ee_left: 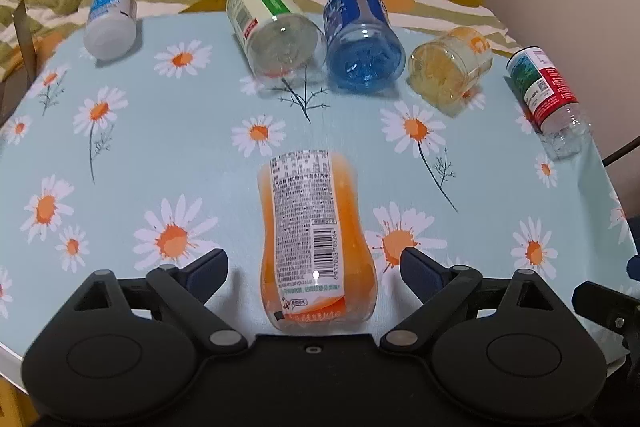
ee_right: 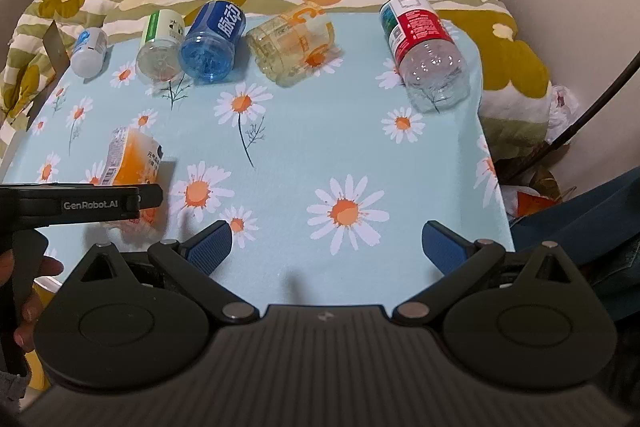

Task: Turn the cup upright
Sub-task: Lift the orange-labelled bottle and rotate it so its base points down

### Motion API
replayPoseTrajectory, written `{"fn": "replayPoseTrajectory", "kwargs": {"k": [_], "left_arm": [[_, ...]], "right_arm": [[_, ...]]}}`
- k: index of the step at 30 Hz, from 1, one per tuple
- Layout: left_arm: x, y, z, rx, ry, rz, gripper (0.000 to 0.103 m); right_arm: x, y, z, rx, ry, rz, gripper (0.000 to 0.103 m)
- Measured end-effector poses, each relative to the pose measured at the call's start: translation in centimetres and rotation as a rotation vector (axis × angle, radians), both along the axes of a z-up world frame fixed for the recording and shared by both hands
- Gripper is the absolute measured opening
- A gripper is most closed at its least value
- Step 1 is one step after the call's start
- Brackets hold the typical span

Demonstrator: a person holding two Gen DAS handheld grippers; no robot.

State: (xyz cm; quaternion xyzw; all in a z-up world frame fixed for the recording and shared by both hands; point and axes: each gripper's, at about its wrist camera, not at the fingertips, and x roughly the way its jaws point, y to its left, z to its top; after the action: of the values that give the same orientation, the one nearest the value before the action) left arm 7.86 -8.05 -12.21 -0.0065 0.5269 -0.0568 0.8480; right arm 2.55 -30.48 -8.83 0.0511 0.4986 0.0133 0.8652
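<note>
Orange cup (ee_left: 316, 239) is lying on its side on the bench (ee_left: 160, 163), sitting btwn the left gripper (ee_left: 314, 269) jaws, spread wide, not touching. Right gripper (ee_right: 326, 247) is hovering w/ jaws wide, empty.

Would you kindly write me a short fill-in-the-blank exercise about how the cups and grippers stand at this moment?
1. The orange cup lies on its ____ between the jaws of the left gripper.
2. The jaws of the right gripper are ____ and hold nothing.
3. In the far row, the cup directly beside the blue cup on its left has a ____ band on its label.
4. The tablecloth is printed with ____.

Missing words: side; open; green; daisies
</note>
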Motion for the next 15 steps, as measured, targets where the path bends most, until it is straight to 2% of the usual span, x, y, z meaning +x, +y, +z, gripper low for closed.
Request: {"fn": "replayPoseTrajectory", "kwargs": {"k": [9,15], "left_arm": [[-2.2,1.0,3.1,0.053,-0.057,0.035,0.103],[-4.0,3.2,5.7,0.064,-0.092,0.038,0.103]], "right_arm": [[1.1,0.6,2.8,-0.013,-0.036,0.042,0.103],[2.3,3.2,5.4,-0.013,-0.046,0.131,0.103]]}}
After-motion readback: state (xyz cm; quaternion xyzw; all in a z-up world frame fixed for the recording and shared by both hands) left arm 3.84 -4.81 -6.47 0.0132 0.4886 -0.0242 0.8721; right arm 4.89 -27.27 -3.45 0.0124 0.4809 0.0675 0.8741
